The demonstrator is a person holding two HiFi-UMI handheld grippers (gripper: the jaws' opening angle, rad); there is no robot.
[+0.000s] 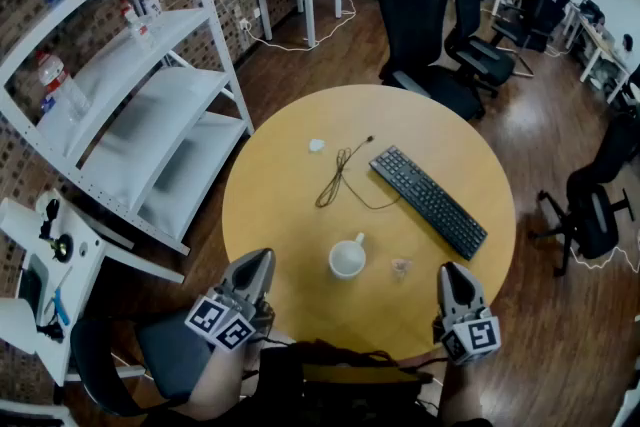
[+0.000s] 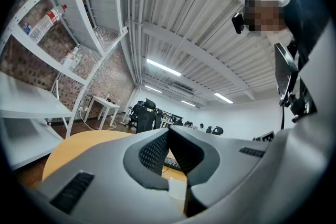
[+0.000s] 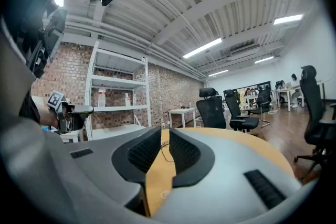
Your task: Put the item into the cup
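Note:
A white cup stands upright on the round yellow table, near its front edge. A small pale translucent item lies on the table just right of the cup. My left gripper hovers at the table's front left edge, left of the cup, with its tips together and nothing in them. In the left gripper view the left gripper frames the cup low between its jaws. My right gripper is at the front right, just right of the item. Its jaws stand narrowly apart and empty.
A black keyboard lies diagonally on the table's right half, and a thin dark cable curls at the middle. A small white scrap lies further back. White shelving stands to the left and black office chairs behind the table.

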